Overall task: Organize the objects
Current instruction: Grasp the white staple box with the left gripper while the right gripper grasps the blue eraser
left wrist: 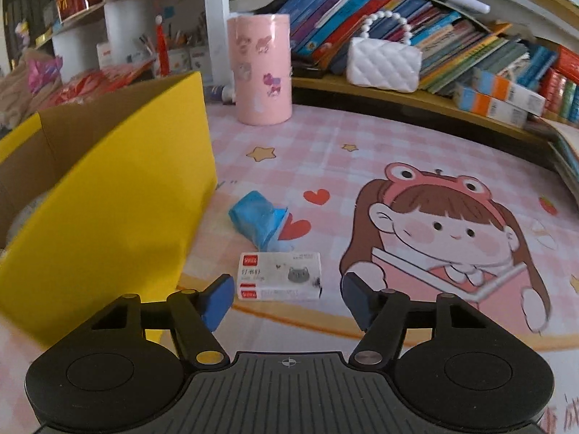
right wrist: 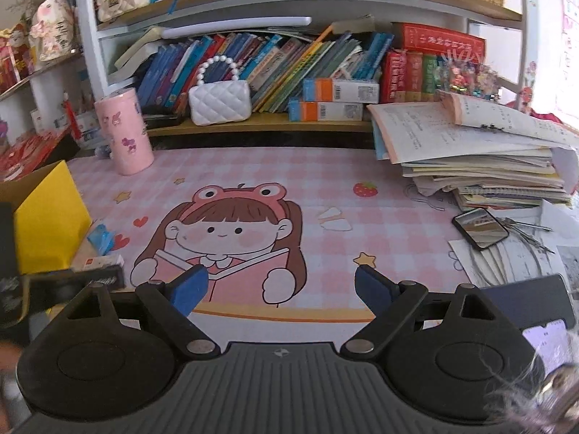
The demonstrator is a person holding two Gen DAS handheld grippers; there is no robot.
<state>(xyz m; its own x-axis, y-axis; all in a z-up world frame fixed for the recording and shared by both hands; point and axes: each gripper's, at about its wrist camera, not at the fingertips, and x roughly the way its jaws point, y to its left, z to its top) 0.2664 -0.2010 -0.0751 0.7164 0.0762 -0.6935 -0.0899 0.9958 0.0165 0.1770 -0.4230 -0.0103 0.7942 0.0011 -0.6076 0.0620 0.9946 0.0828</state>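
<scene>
A table covered by a pink checked mat with a cartoon girl in a frog hat stands before shelves packed with leaning books. On the lowest shelf sits a white quilted handbag with a bead handle, and a pink cylindrical container with stickers stands upright on the mat near the shelf. At the left side of the mat an open yellow cardboard box rests. Just beside its lower corner lies a crumpled blue packet, and touching the packet's near edge is a small white staples box with a grey cat printed on it, lying flat. The left gripper hovers over the mat with its blue pads apart; the staples box lies just ahead of them, not between them. The right gripper is spread wide over the cartoon girl, with nothing between its pads. At the right of the table a stack of papers and notebooks is piled, with a black phone lying just in front of it.
</scene>
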